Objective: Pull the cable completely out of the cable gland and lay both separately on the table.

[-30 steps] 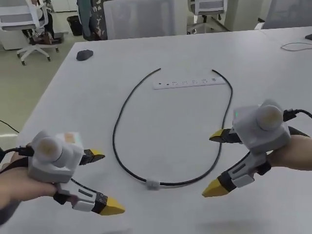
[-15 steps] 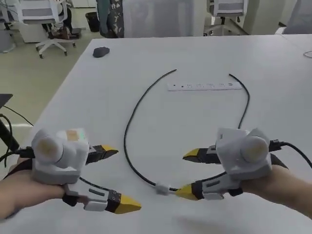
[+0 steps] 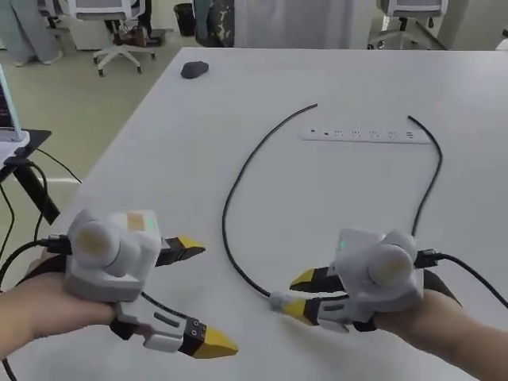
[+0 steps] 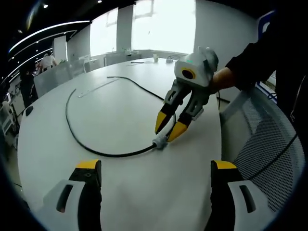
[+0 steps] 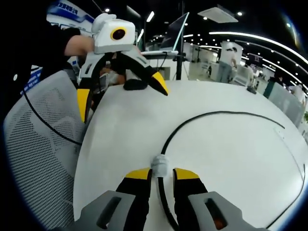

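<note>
Left tool (image 3: 210, 296) low over the near part of the tabletop (image 3: 357, 206), jaws wide apart, nothing between them. Right tool (image 3: 294, 294) off to its right, jaws set narrow but not together, straddling the black cable (image 3: 226, 202); the right gripper view shows a slim gap on either side of it. Pale cable gland (image 3: 279, 300) still on the cable, lying on the tabletop just ahead of the right tool's yellow tips. From the gland the cable loops away ahead of both tools in a broad arc. Past the loop, a white power strip (image 3: 365, 135); farther off to the left, a dark mouse (image 3: 194, 70).
</note>
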`<state>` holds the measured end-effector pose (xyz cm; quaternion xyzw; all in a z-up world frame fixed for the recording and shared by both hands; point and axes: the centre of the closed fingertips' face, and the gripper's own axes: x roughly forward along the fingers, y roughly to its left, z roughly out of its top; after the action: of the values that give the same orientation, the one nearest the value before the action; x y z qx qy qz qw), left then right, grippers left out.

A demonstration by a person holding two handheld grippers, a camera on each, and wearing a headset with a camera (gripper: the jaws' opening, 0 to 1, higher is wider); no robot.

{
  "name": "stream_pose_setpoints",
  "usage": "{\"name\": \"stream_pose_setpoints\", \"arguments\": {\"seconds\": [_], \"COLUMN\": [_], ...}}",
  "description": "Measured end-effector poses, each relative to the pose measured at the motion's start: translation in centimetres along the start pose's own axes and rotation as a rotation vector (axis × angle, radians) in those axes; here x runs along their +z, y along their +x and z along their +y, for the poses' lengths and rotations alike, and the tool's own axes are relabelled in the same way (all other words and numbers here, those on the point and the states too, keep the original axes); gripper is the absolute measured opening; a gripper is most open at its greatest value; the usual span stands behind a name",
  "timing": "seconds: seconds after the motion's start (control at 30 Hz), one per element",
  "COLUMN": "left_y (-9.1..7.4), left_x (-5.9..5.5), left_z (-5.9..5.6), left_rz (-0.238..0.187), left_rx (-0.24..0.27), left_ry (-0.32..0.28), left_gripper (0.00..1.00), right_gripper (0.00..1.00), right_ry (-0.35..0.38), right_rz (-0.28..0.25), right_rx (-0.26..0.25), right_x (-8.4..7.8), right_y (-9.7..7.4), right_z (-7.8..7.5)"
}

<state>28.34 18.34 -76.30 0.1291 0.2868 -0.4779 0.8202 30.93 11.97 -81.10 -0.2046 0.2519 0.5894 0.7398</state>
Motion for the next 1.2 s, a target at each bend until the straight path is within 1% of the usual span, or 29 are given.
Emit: {"name": "stream_pose_setpoints", "arguments": {"seconds": [0.03, 0.07, 0.17, 0.3, 0.37, 0.4, 0.5, 0.53, 0.6, 0.63, 0.67, 0.7, 0.73, 0.77, 0.83, 0.87, 0.9, 0.93, 0.97, 1.0, 1.03, 1.07, 1.1, 1.13, 1.17, 1.2], "left_y": [0.0, -0.1, -0.2, 0.0, 0.3, 0.5, 0.7, 0.9, 1.2, 1.4, 1.6, 1.9, 2.1, 2.3, 3.0, 3.2, 3.7, 4.2, 4.4, 4.8, 5.1, 5.5, 5.7, 6.0, 6.2, 6.6], "left_x": [-0.1, -0.1, -0.2, 0.0, 0.1, 0.1, 0.1, 0.2, 0.3, 0.6, 0.9, 1.3, 1.5, 1.7, 2.3, 2.7, 3.5, 4.4, 4.7, 5.3, 5.8, 6.5, 6.9, 7.3, 7.2, 7.2], "left_z": [0.1, 0.1, 0.1, -0.1, -0.2, -0.4, -0.9, -1.1, -1.4, -1.5, -1.6, -1.8, -1.8, -1.9, -2.3, -2.6, -3.5, -4.3, -4.5, -5.3, -5.7, -6.3, -6.8, -7.5, -7.7, -8.2], "left_rz": [0.001, 0.002, 0.002, -0.002, -0.001, 0.008, 0.018, 0.028, 0.038, 0.032, 0.023, 0.004, 0.006, 0.006, 0.006, -0.001, -0.013, -0.041, -0.053, -0.068, -0.082, -0.102, -0.113, -0.121, -0.114, -0.1], "left_rx": [0.003, 0.005, 0.008, 0.005, -0.001, -0.012, -0.035, -0.042, -0.061, -0.064, -0.074, -0.08, -0.083, -0.089, -0.107, -0.123, -0.161, -0.196, -0.204, -0.241, -0.255, -0.283, -0.311, -0.344, -0.35, -0.373], "left_ry": [-0.001, -0.002, -0.013, -0.018, -0.023, -0.045, -0.048, -0.038, -0.054, -0.054, -0.067, -0.089, -0.082, -0.079, -0.086, -0.101, -0.133, -0.17, -0.179, -0.18, -0.179, -0.171, -0.162, -0.164, -0.169, -0.175], "left_gripper": [0.95, 0.94, 0.94, 0.93, 0.93, 0.93, 0.93, 0.93, 0.92, 0.93, 0.95, 0.99, 0.98, 0.96, 0.9, 0.88, 0.83, 0.8, 0.77, 0.75, 0.74, 0.73, 0.69, 0.64, 0.61, 0.56], "right_gripper": [0.13, 0.12, 0.13, 0.1, 0.09, 0.09, 0.09, 0.09, 0.08, 0.08, 0.08, 0.08, 0.08, 0.08, 0.08, 0.08, 0.08, 0.08, 0.08, 0.08, 0.08, 0.08, 0.08, 0.08, 0.08, 0.08], "right_ry": [-0.004, 0.002, -0.006, -0.009, -0.021, -0.03, -0.034, -0.037, -0.041, -0.047, -0.054, -0.052, -0.059, -0.081, -0.077, -0.085, -0.106, -0.117, -0.121, -0.126, -0.129, -0.138, -0.147, -0.166, -0.168, -0.179], "right_rz": [-0.003, -0.002, 0.0, 0.004, 0.011, 0.007, 0.014, 0.018, 0.031, 0.046, 0.055, 0.067, 0.075, 0.073, 0.067, 0.063, 0.059, 0.052, 0.049, 0.038, 0.033, 0.026, 0.022, 0.015, 0.014, 0.005], "right_rx": [0.0, 0.014, 0.02, 0.02, 0.017, 0.015, 0.014, 0.015, 0.019, 0.032, 0.042, 0.072, 0.089, 0.088, 0.13, 0.131, 0.141, 0.158, 0.158, 0.161, 0.164, 0.167, 0.171, 0.164, 0.165, 0.168], "right_x": [-0.1, -0.1, -0.1, -0.3, -0.5, -0.5, -0.6, -0.6, -0.9, -1.3, -1.5, -1.8, -1.9, -1.9, -1.7, -1.6, -1.5, -1.3, -1.2, -0.9, -0.8, -0.7, -0.8, -0.8, -0.8, -0.8], "right_y": [0.1, 0.2, 0.3, 0.9, 1.2, 1.1, 1.0, 0.7, 0.1, -0.3, -0.7, -1.1, -1.9, -2.4, -3.9, -4.5, -5.3, -6.2, -6.5, -7.3, -7.8, -8.4, -8.8, -9.2, -9.4, -9.8], "right_z": [0.0, 0.3, 0.5, 0.3, 0.4, 0.3, 0.4, 0.4, 0.6, 0.8, 1.0, 1.4, 1.6, 1.7, 2.3, 2.3, 2.6, 3.1, 3.2, 3.4, 3.6, 3.8, 4.0, 4.0, 4.1, 4.2]}}
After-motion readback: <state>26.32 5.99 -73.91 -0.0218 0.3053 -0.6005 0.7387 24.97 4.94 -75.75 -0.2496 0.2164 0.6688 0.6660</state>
